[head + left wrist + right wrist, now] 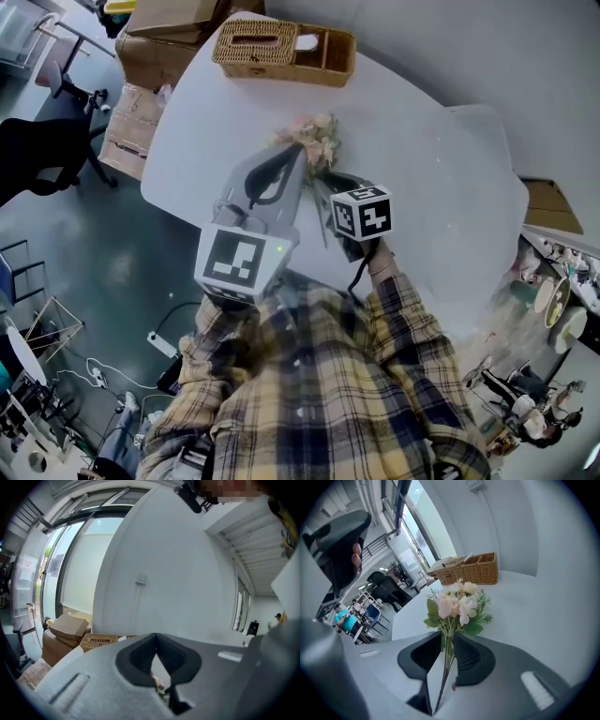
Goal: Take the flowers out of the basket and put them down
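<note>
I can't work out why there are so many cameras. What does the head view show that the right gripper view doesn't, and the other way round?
Only the head view shows the left gripper and right gripper side by side, the person's plaid sleeves and the cardboard boxes by the table.

Only the right gripper view shows the stems of the flowers running between its fingers, which stand slightly apart, and the tall windows.

Both show the pink flowers, the wicker basket beyond them and the white table.

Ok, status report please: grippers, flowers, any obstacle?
Left gripper shut, empty. Right gripper open, flowers between its jaws by the stems. They are out of the basket, over the table. Nothing in the way.
</note>
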{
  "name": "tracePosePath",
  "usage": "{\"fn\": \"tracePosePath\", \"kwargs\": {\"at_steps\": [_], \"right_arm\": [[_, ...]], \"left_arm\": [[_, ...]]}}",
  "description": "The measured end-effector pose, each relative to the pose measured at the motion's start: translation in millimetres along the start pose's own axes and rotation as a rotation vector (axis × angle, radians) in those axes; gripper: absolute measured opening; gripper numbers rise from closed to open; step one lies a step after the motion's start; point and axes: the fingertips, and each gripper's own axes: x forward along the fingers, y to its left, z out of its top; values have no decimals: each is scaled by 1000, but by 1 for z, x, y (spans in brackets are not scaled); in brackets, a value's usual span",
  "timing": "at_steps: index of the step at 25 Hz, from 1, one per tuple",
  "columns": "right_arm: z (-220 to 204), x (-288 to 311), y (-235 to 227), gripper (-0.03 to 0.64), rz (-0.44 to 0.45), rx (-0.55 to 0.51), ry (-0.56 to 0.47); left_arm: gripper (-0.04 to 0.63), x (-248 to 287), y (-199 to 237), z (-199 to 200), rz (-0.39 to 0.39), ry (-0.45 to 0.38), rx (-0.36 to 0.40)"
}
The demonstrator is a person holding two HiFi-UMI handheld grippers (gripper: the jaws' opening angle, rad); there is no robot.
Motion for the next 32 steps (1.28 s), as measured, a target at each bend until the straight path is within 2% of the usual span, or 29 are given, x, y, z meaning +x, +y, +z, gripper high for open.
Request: {"fn": "tracePosePath", "kwargs": {"at_steps": [6, 14, 22, 28, 32], "right_arm": [[38, -58, 26, 88, 17, -44, -162], [90, -179, 59, 89, 20, -120, -441], [98, -295, 36, 74, -140, -167, -661], [78, -352, 3, 59, -259, -159, -734], [66, -373, -14, 27, -305, -132, -760]], "left_arm": [[0, 2, -26, 18, -47, -27, 35], [0, 6, -84, 55, -142, -90, 48], [2, 20, -154, 81, -259, -129, 110], [2, 35, -206, 77, -359, -122, 127], [2, 43, -234, 73, -404, -112, 143]]}}
